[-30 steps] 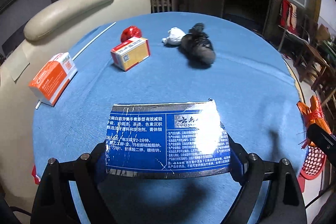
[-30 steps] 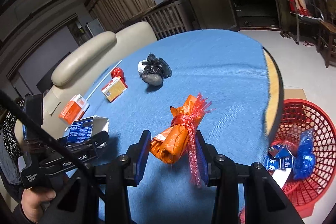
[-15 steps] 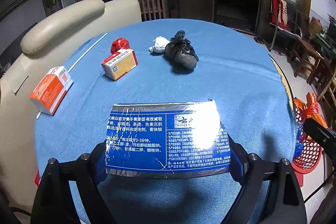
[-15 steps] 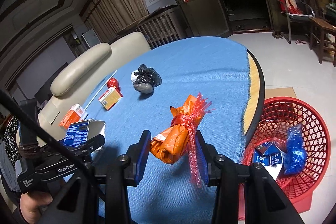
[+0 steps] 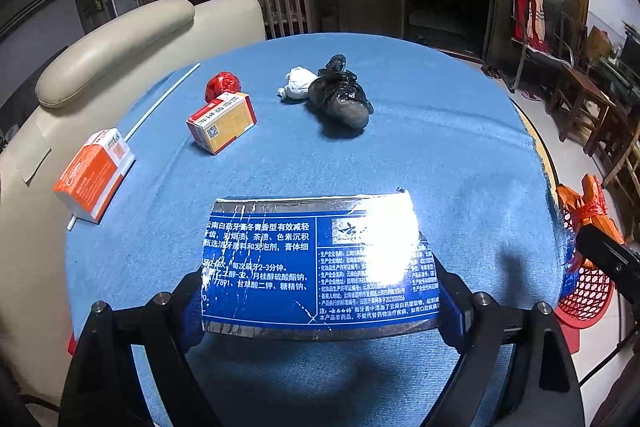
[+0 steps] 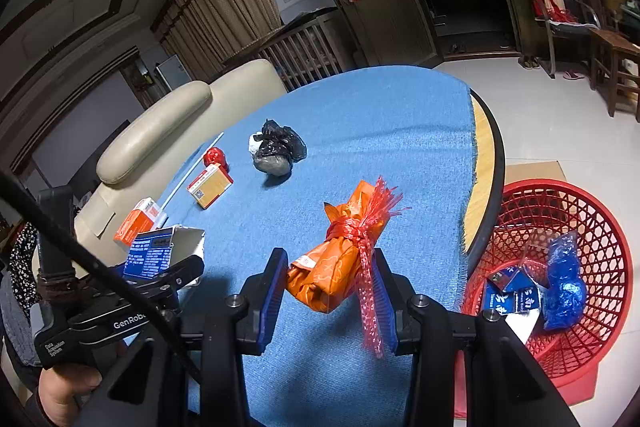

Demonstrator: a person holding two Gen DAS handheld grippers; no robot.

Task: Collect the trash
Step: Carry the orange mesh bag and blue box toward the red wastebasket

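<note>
My left gripper [image 5: 320, 291] is shut on a blue and silver toothpaste box [image 5: 316, 259] and holds it above the blue table [image 5: 440, 155]. My right gripper [image 6: 328, 295] is shut on an orange wrapped bundle [image 6: 340, 251] tied with red mesh, held over the table's right side. A red basket [image 6: 592, 267] stands on the floor right of the table, with blue wrappers inside. On the table lie a black bag [image 5: 340, 99], a white wad [image 5: 298, 83], a red wad [image 5: 222, 85], a yellow box [image 5: 222, 121] and an orange box [image 5: 94, 173].
A cream sofa [image 5: 112, 39] runs along the table's left and far side. A thin white stick [image 5: 160, 103] lies near the left edge. Wooden chairs [image 5: 576, 95] stand at the far right. The left gripper and the toothpaste box also show in the right wrist view [image 6: 152, 255].
Both grippers have drawn back and risen a little with their loads. The right gripper has shifted toward the table's right edge, so more of the red basket shows.
</note>
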